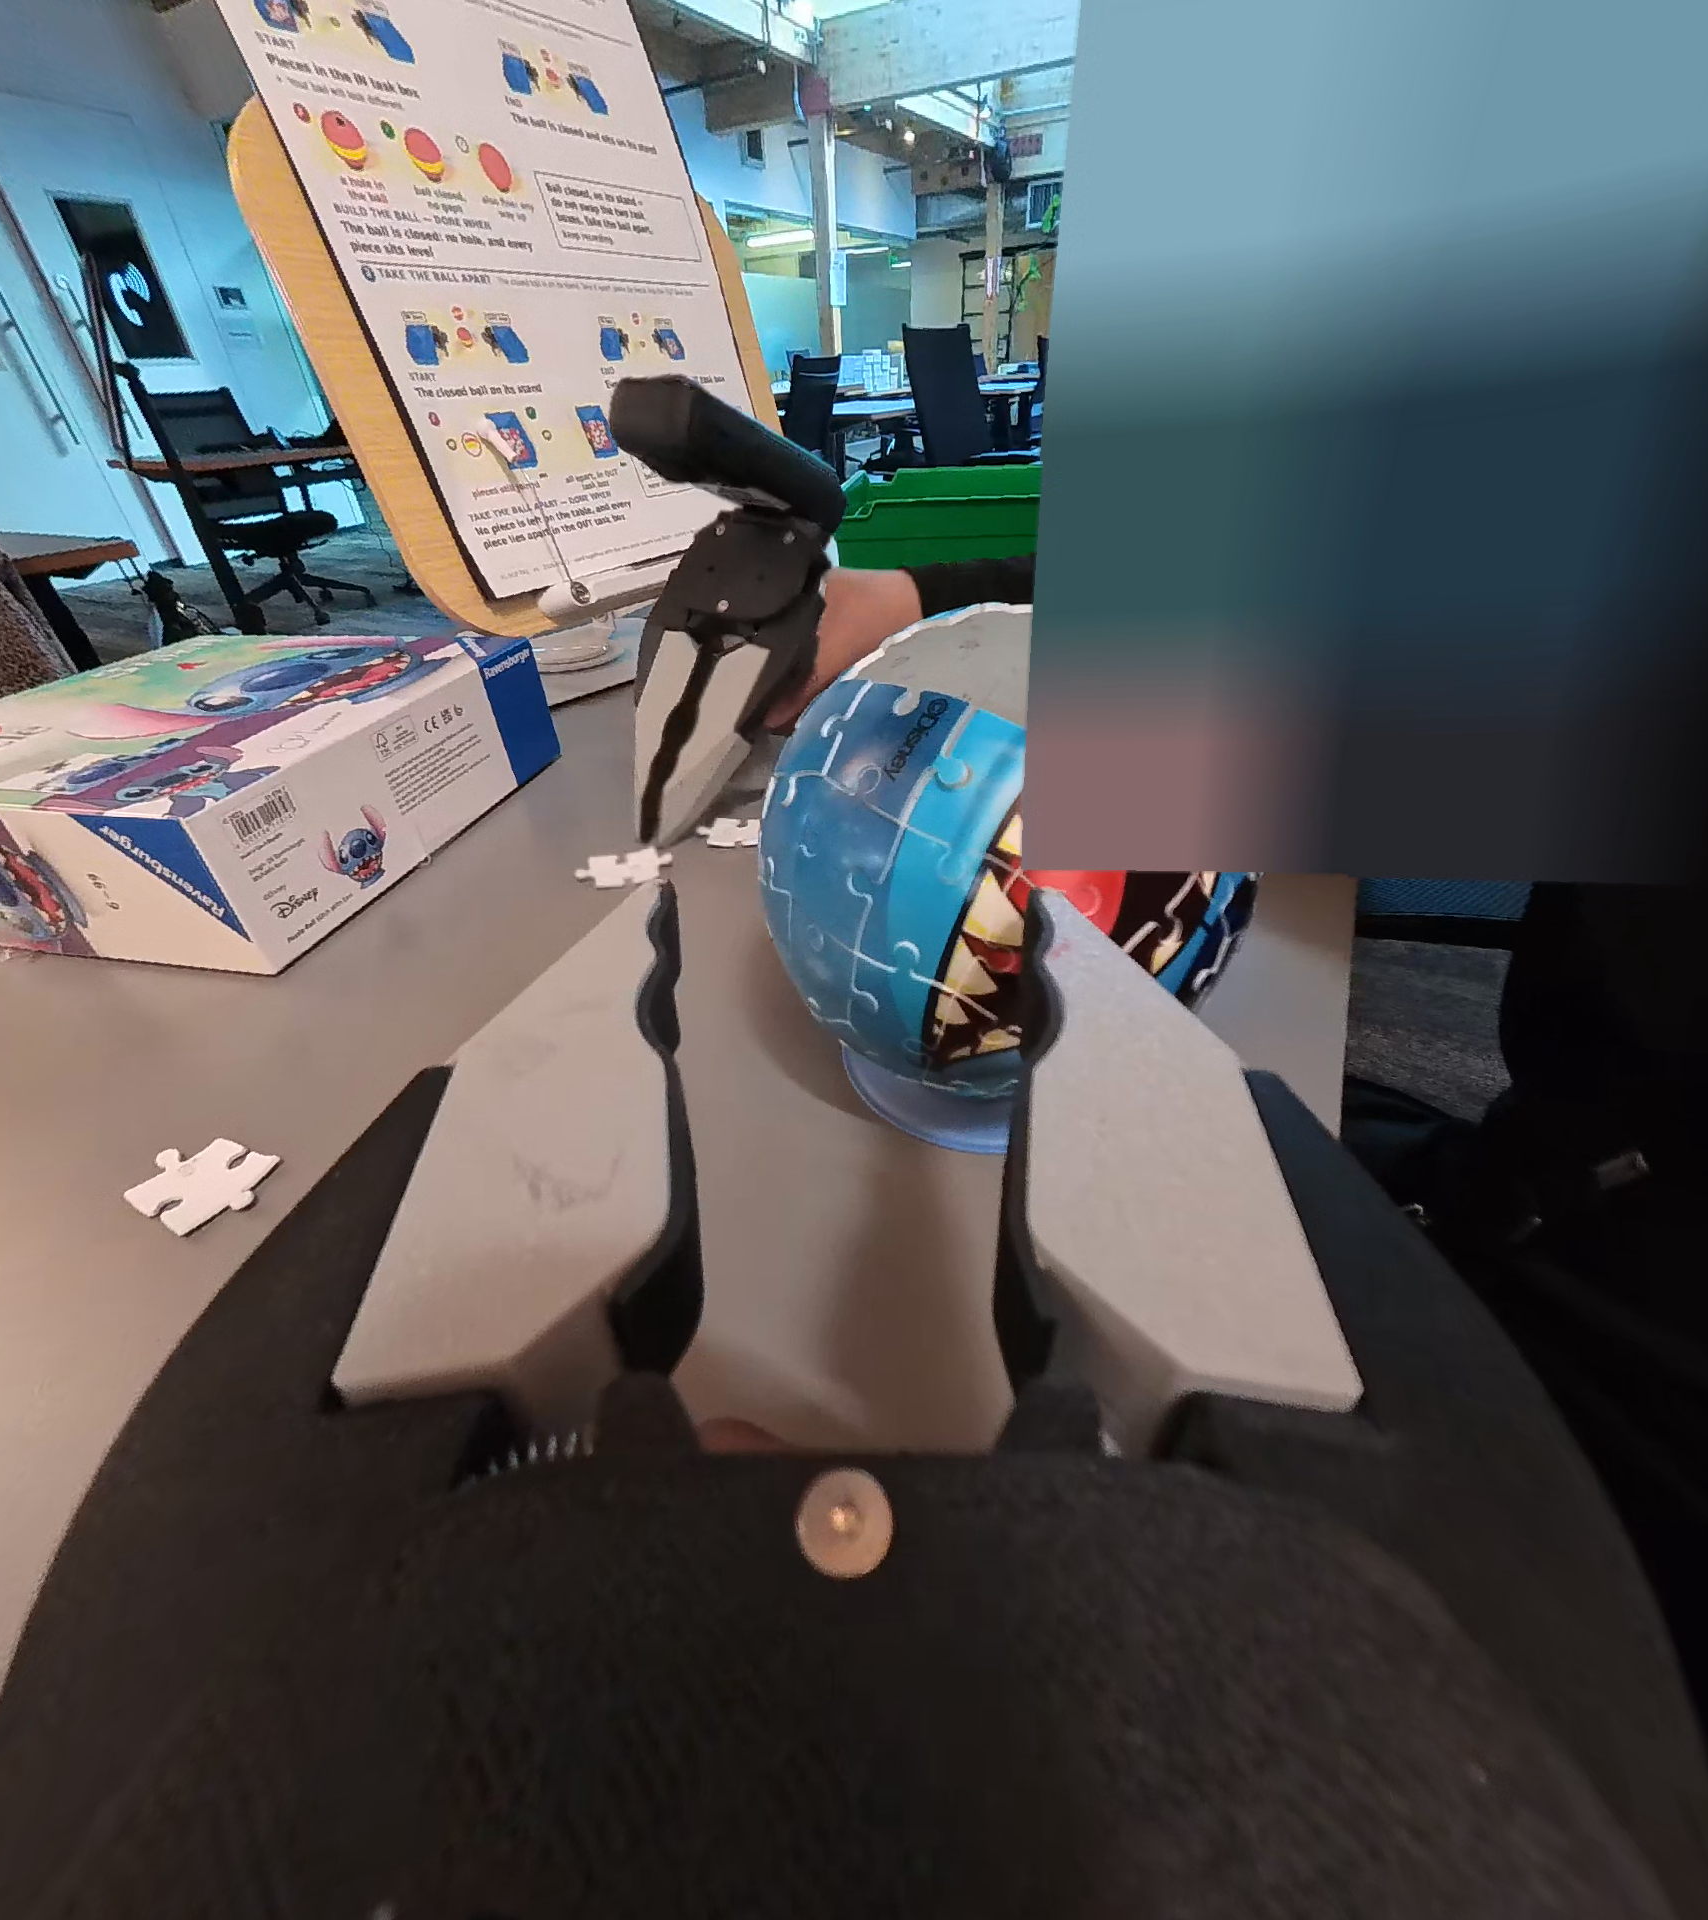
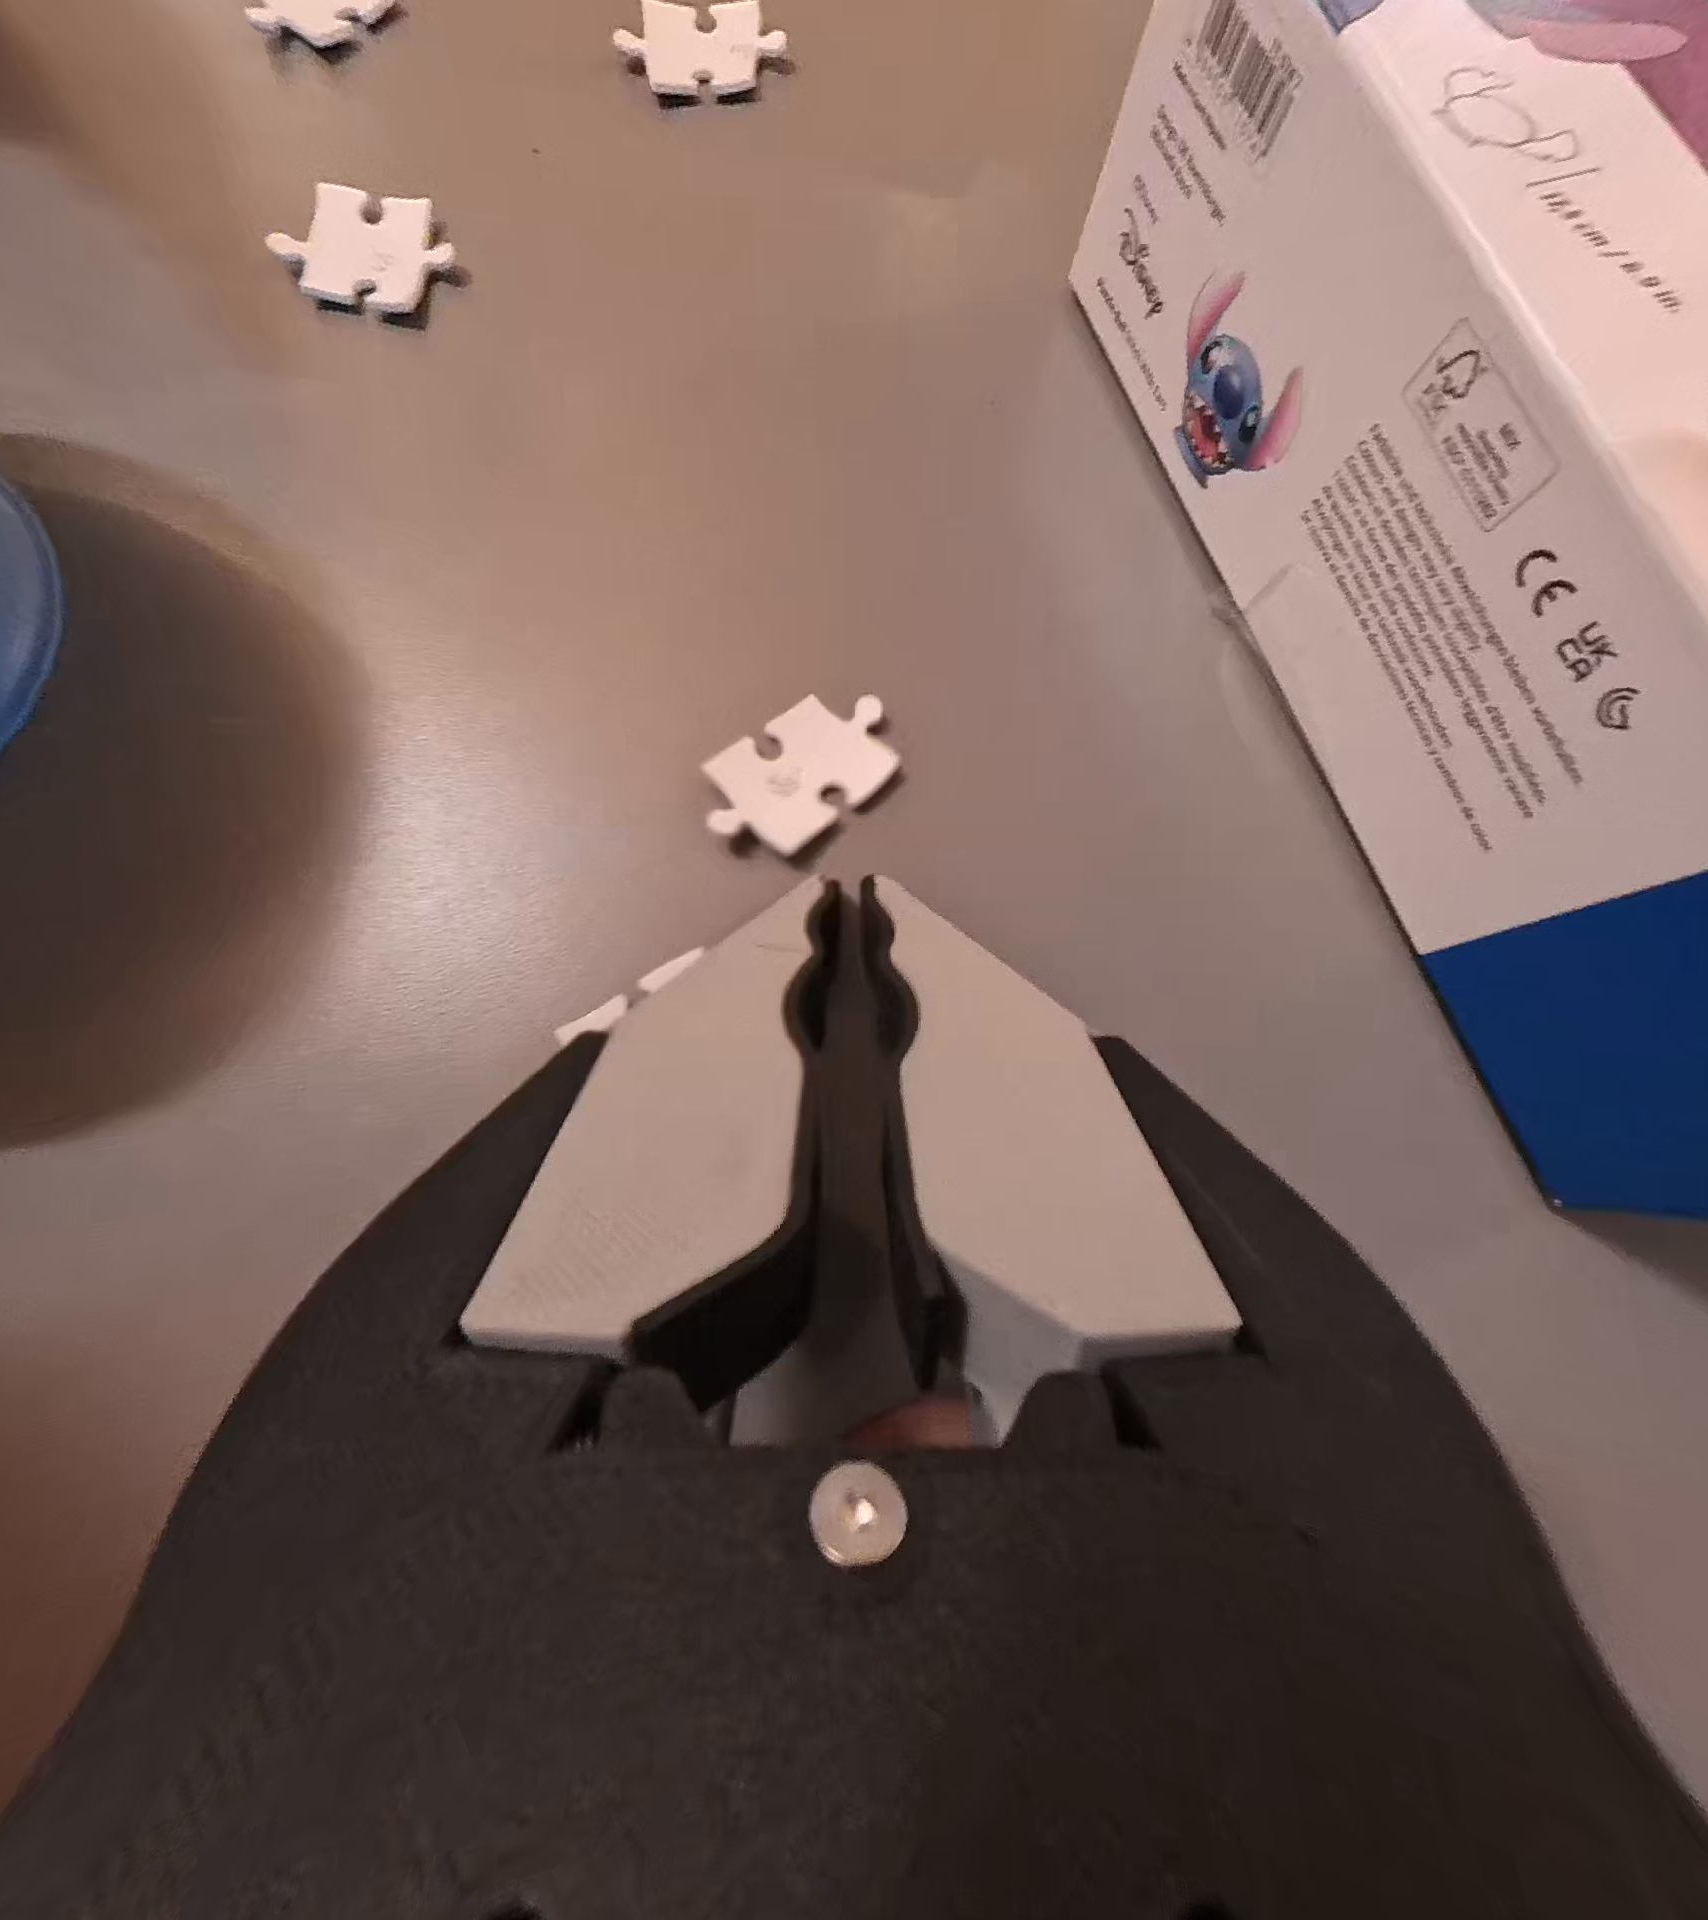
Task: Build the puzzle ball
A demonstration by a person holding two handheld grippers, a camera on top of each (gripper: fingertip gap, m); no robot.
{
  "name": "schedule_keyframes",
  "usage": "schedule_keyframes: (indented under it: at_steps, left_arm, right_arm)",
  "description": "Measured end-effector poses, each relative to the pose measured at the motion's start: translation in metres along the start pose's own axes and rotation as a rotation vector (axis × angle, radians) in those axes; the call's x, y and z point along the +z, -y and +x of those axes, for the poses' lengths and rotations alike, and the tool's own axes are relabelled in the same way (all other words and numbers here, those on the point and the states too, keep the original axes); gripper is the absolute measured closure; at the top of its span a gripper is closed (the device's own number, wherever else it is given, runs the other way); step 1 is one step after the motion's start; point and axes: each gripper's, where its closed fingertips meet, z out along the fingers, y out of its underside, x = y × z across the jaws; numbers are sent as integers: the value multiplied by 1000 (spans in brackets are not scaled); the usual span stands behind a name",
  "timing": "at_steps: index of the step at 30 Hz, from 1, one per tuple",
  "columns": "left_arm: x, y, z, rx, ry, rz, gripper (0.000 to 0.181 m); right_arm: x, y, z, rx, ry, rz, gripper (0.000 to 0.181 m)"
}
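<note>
The blue puzzle ball [image 1: 871, 883] stands on its blue stand [image 1: 933, 1117], with a hole at the top showing the grey inside. My left gripper [image 1: 850, 935] is open and empty just in front of it, its right finger overlapping the ball's side. My right gripper [image 2: 850, 883] is shut with nothing seen between the jaws. It points down at the table, tips just short of a white puzzle piece [image 2: 803, 774]. In the left wrist view the right gripper [image 1: 658, 836] hovers over a white piece [image 1: 621, 865] left of the ball.
More white pieces lie loose on the grey table [image 1: 50, 1091]: one near left [image 1: 201, 1184], one by the ball [image 1: 730, 831], others [image 2: 367, 244] [image 2: 699, 47]. The puzzle box [image 1: 206, 790] lies at the left. An instruction board [image 1: 476, 260] and green crate [image 1: 933, 509] stand behind. The left gripper's tips are roughly 25 centimetres from the right gripper's.
</note>
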Motion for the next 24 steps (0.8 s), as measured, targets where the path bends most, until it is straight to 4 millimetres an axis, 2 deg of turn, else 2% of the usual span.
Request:
schedule_keyframes:
  at_steps: [3, 4, 8, 13, 17, 19, 20, 22, 24]
  left_arm:
    - [0, 0, 0, -4, -2, 0, 117]
    - [0, 0, 0, -5, -4, -1, 117]
    - [0, 0, -1, -15, -3, 2, 117]
    - [0, 1, -2, -15, 0, 3, 118]
    - [-1, 1, -2, -19, -3, 5, 118]
    - [-1, 1, -2, -17, -2, 7, 118]
    - [-1, 1, -2, -18, -3, 7, 118]
    - [-1, 1, -2, -21, -2, 6, 118]
    - [-1, 1, -2, -21, -2, 7, 118]
  right_arm:
    - [-5, 4, 5, 2, -25, -3, 155]
    - [-6, 8, 5, 8, -24, 18, 153]
    - [0, 14, -5, 47, 45, 24, 154]
    - [6, 12, -4, 16, 2, -3, 140]
    - [12, 13, -9, -22, 17, 7, 158]
    - [14, 14, -11, -31, 25, 18, 158]
    - [14, 15, -11, -33, 27, 22, 158]
    - [15, 16, -9, -27, 20, 29, 143]
    - [16, 17, -13, -40, 47, 34, 145]
